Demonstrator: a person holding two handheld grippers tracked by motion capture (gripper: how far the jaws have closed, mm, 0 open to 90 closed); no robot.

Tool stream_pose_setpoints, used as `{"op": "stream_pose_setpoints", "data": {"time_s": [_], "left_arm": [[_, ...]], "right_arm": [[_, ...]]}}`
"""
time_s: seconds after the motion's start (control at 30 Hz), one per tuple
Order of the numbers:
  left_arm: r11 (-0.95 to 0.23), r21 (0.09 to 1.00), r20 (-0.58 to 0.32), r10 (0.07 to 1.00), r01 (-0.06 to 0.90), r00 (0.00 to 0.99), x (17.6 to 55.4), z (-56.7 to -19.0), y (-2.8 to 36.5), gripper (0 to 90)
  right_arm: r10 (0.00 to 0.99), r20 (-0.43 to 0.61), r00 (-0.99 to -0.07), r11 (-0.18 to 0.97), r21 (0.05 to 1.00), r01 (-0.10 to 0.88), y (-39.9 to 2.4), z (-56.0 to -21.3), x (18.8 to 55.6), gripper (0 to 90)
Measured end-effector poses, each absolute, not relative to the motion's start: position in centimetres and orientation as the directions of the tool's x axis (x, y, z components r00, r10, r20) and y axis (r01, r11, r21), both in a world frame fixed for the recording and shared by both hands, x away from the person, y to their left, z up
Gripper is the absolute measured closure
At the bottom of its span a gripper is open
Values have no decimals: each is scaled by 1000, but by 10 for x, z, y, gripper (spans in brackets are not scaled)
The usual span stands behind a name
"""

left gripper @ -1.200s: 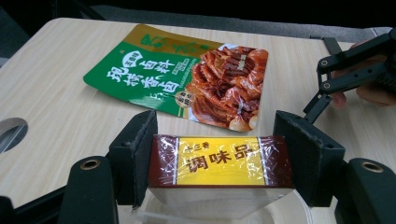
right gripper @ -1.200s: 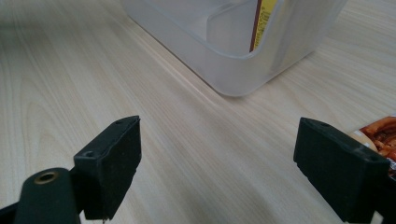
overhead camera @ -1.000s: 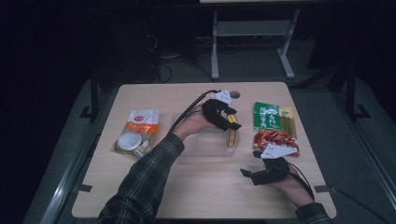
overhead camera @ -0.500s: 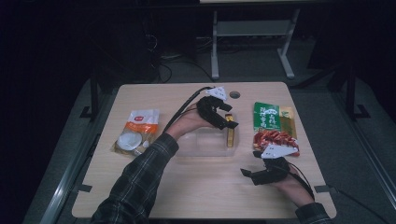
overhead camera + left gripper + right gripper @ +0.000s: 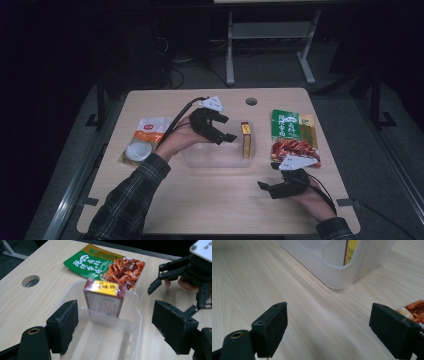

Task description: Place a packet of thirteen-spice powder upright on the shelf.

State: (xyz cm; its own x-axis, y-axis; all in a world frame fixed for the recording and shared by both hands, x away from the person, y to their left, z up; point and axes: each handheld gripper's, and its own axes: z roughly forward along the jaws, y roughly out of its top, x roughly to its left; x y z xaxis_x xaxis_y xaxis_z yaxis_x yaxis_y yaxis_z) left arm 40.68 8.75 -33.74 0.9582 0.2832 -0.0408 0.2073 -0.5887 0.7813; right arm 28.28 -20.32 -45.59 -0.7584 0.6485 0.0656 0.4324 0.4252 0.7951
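my left claw [image 5: 231,131] hangs released over the clear tub [image 5: 215,159] where the small box [image 5: 246,140] stands on edge by the right wall, while my right claw [image 5: 267,183], also released, rests nearer the red snack pouch [image 5: 295,148].

A green and red food pouch [image 5: 292,136] lies at the table's [image 5: 200,210] right side, just beside the container. A white and orange packet [image 5: 145,141] lies well apart at the left. A round hole [image 5: 251,101] sits near the far edge.
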Motion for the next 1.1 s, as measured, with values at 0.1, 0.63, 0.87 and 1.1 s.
{"op": "stream_pose_setpoints", "data": {"time_s": [0.1, 0.63, 0.87, 1.1], "left_arm": [[-587, 781, -33, 302, 213, 953, 398, -336, 97, 208], [-560, 784, -60, 361, 268, 930, 351, -362, 142, 205], [-552, 779, -69, 396, 297, 916, 323, -383, 167, 204], [-542, 778, -60, 439, 318, 896, 298, -399, 189, 204]], "right_arm": [[650, 64, -757, 429, 792, 436, -203, -456, 283, 146], [648, 73, -758, 436, 781, 448, -203, -456, 282, 141], [652, 71, -755, 441, 775, 453, -206, -451, 280, 133], [660, 62, -749, 459, 756, 467, -205, -448, 282, 148]]}}
